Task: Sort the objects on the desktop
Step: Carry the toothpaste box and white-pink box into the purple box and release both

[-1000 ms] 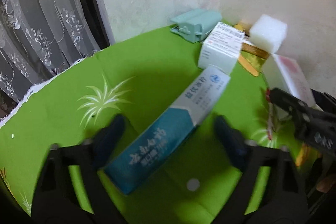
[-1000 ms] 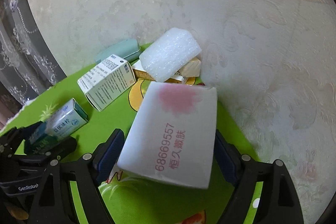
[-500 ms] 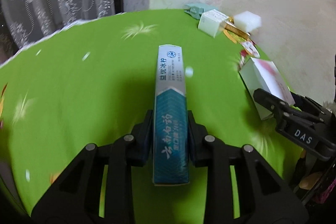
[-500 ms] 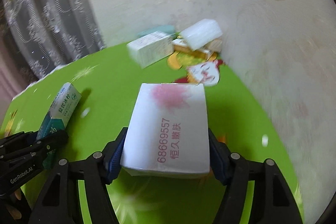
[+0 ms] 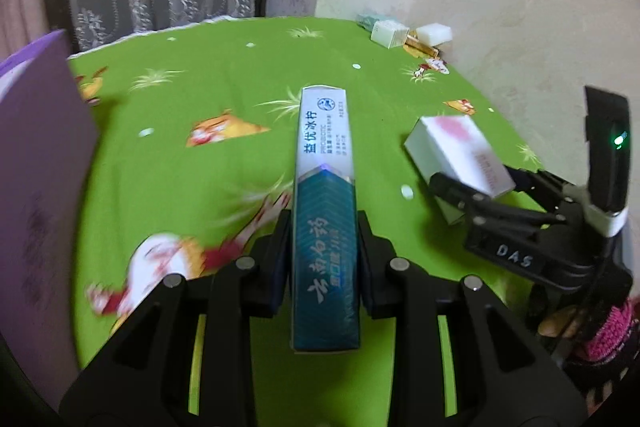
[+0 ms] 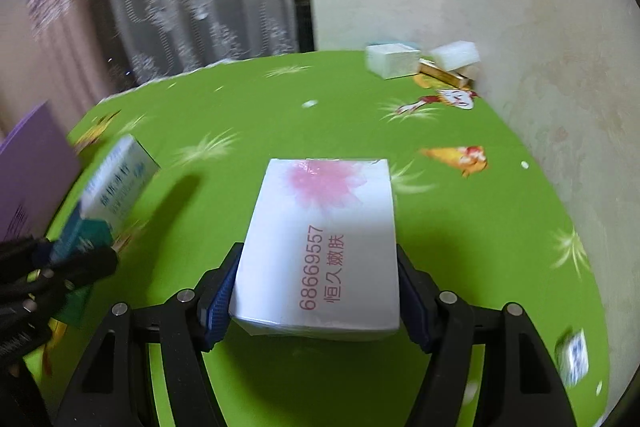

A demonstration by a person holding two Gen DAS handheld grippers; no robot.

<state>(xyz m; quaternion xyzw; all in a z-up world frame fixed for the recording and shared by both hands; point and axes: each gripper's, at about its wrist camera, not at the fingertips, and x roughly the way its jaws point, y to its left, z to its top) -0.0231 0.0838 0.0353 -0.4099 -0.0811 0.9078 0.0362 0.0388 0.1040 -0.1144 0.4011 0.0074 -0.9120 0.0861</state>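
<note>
Item 1. Left gripper [image 5: 322,243]: jaws clamped on the long sides of a toothpaste box [image 5: 325,211], teal at the near end and white with blue characters at the far end. The box runs straight ahead between the fingers, its far end jutting well beyond the tips, held above the green tablecloth [image 5: 192,187].

Item 2. Right gripper [image 6: 316,287]: blue pads [image 6: 218,307] pressed against both sides of a white box with a pink flower print [image 6: 320,235] and red printed digits. The box sits between the fingers, projecting forward past them, clear of the cloth.

Item 3. Far ahead of both grippers, by the wall: a small white carton [image 6: 390,61], a white foam block [image 6: 456,55] and a gold box [image 6: 442,75], close together.

Item 4. To the left of the left gripper: a purple panel [image 5: 36,163], upright at the cloth's edge.
</note>
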